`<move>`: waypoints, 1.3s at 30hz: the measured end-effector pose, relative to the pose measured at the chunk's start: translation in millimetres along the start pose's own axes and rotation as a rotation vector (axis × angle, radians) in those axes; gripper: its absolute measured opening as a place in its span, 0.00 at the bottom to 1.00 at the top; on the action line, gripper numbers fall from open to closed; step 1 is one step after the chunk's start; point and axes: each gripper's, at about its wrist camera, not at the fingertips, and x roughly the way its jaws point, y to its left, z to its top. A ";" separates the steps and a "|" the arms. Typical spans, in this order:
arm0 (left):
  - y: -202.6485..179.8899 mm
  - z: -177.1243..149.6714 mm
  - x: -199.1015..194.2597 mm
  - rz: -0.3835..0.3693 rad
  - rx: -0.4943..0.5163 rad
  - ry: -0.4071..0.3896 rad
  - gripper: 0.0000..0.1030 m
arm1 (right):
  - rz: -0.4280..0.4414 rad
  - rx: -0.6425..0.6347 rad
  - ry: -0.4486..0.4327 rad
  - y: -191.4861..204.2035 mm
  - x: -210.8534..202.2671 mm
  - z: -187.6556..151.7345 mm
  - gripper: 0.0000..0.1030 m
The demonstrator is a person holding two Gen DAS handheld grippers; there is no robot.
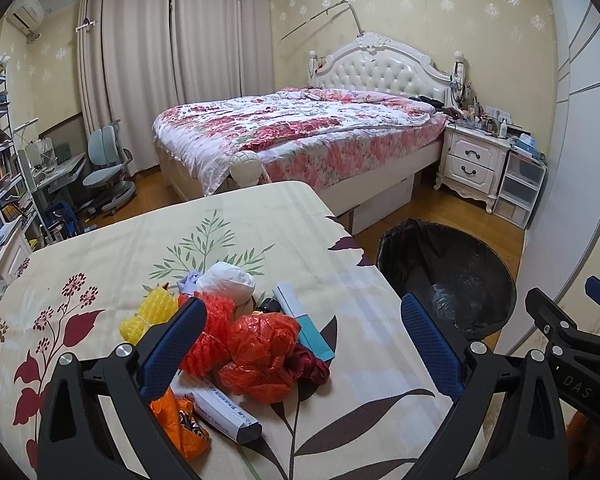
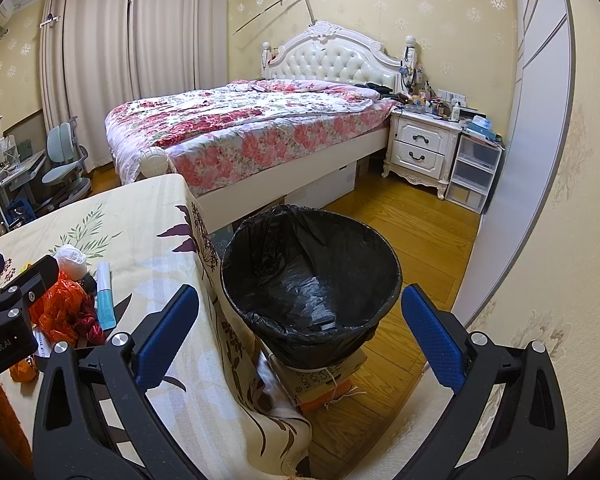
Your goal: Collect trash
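Left gripper (image 1: 304,344) spread wide above a heap of trash (image 1: 256,354) on the table (image 1: 260,216), holding nothing. Right gripper (image 2: 300,336) spread wide and empty over the black-lined bin (image 2: 312,272), just beside the table edge.

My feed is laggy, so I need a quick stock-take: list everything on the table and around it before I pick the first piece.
orange-red plastic bags: several, crumpled, middle of the pile on the table
yellow foam net: one, left of the pile
white wad: one, far side of the pile
blue-white tube box: one, right of the pile
white printed box: one, near side
orange wrapper: one, near left
floral tablecloth: one, cream
bin: one, black liner, right of the table, on stacked cartons
bed: one, floral cover, behind
left tool: open, over the pile
right tool: open, facing the bin
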 end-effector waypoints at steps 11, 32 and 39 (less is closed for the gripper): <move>-1.3 0.3 0.2 -0.002 0.002 0.010 0.94 | 0.000 -0.001 0.003 -0.3 0.8 -0.4 0.96; -2.3 -1.1 0.7 -0.008 0.005 0.017 0.94 | -0.001 -0.002 0.004 0.2 1.3 -1.4 0.96; -3.5 -2.5 0.8 -0.016 0.011 0.027 0.94 | -0.003 -0.001 0.005 -0.1 1.4 -2.2 0.96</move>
